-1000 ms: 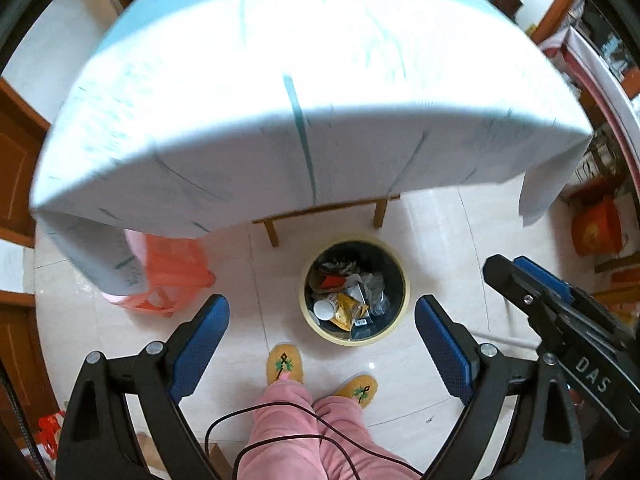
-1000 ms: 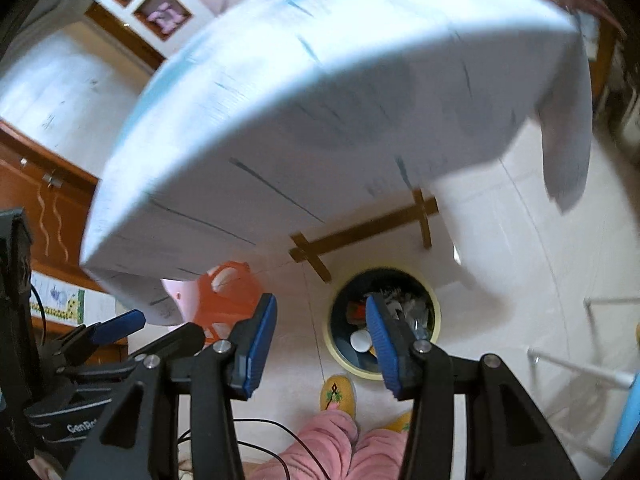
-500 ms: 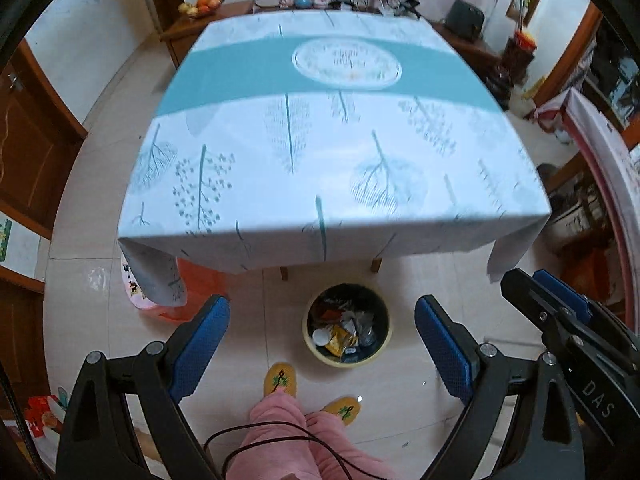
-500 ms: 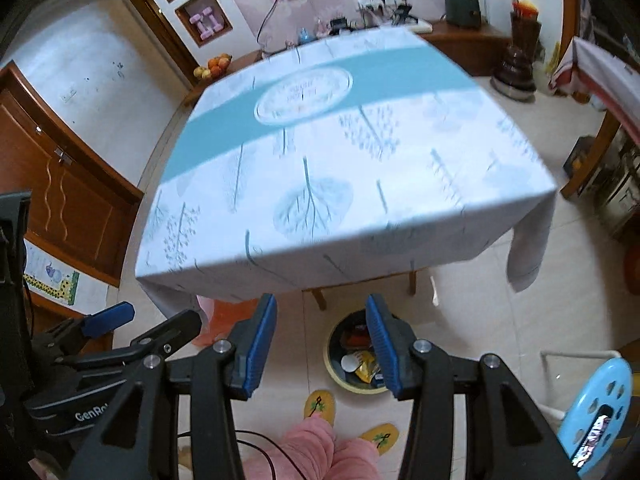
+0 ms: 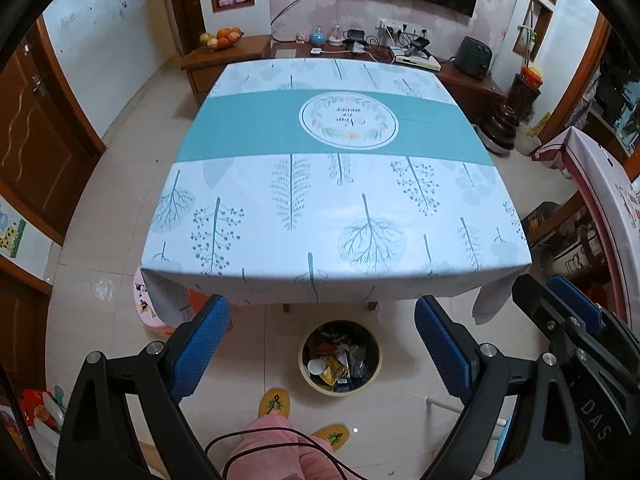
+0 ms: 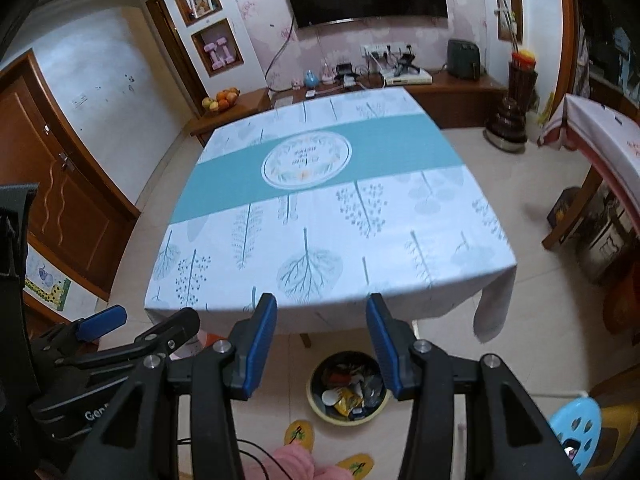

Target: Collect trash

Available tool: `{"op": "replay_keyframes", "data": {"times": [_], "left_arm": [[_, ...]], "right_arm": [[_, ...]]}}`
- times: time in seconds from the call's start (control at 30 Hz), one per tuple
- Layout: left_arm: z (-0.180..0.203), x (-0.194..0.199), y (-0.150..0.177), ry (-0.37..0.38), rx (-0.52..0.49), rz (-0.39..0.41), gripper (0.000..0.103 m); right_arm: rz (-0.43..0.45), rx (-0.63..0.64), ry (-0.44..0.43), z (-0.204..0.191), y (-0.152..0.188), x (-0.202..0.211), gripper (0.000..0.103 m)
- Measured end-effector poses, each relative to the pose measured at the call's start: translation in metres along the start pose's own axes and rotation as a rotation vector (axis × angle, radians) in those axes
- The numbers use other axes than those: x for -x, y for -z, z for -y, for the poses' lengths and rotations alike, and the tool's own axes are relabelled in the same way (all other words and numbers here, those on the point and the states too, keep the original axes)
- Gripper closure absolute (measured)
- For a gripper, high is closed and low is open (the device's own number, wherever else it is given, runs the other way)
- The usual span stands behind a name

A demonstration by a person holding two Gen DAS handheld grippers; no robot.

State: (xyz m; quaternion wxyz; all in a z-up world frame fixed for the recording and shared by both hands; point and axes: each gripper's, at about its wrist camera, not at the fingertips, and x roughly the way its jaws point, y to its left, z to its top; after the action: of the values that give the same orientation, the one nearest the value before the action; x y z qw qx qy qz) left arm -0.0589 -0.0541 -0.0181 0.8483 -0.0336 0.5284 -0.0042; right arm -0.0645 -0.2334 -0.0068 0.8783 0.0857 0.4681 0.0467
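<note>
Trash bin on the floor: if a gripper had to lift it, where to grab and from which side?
Grip the trash bin by its yellow rim, coming straight down from above. It stands upright and open-topped just in front of the table, so the rim is exposed. Take the near arc, by the slippers; the far arc sits close to the hanging cloth. One jaw inside, one outside.

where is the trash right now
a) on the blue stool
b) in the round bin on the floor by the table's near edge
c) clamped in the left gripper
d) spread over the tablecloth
b: the round bin on the floor tiles holds wrappers and a cup, the tablecloth shows only its printed pattern, and the left gripper has nothing between its pads.
</note>
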Motion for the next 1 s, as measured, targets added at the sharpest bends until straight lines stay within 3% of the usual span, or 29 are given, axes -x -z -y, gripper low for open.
{"op": "replay_keyframes", "data": {"times": [0.43,1.0], "left_arm": [[0.008,0.0,-0.013,-0.032,0.005,0.054,0.01],[0.013,-0.023,-0.008,-0.039,0.026,0.017,0.01]], "right_arm": [[0.051,0.022,0.01,0.003,-0.015,0.003,0.056],[0.028,0.01,0.019,0.015,-0.011,-0.015,0.056]]}}
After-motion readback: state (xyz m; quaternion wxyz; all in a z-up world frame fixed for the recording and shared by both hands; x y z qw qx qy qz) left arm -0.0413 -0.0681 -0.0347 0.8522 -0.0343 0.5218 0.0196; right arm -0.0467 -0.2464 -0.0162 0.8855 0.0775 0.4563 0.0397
